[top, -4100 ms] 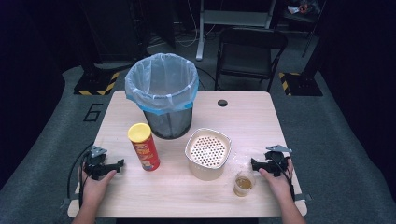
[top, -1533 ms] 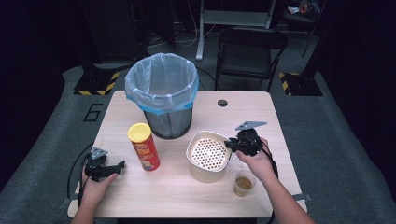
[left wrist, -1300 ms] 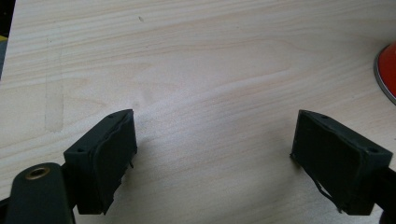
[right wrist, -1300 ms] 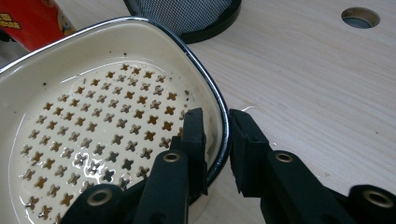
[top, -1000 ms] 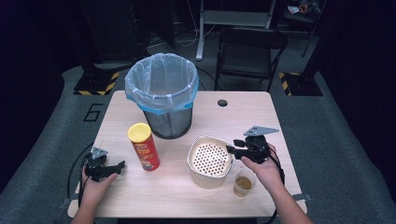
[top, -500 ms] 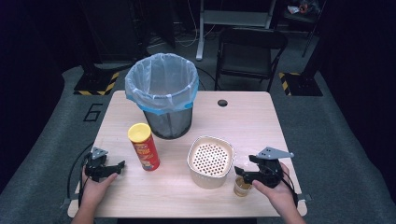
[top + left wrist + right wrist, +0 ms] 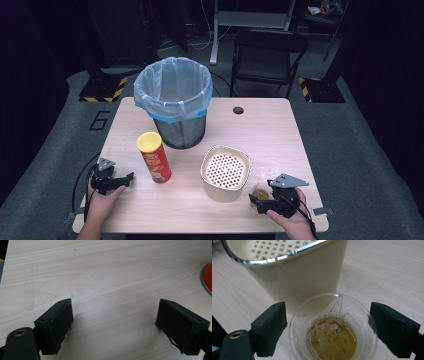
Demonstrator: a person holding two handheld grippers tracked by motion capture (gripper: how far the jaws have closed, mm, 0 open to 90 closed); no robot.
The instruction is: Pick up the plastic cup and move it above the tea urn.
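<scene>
A: Right gripper (image 7: 256,201) jaws just opened, straddling plastic cup (image 7: 261,192) at the table (image 7: 280,130) front edge, touching the strainer tub (image 7: 225,172)?

B: Pads clear. Its view shows amber liquid. Left gripper (image 7: 127,180) spread, bare wood around.

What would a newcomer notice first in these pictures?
Probably the clear plastic cup of amber liquid at the table's near right edge, standing between the open jaws of the right tool, untouched. Beside it is the cream perforated strainer tub; farther back, the mesh bin with a blue liner.
</scene>
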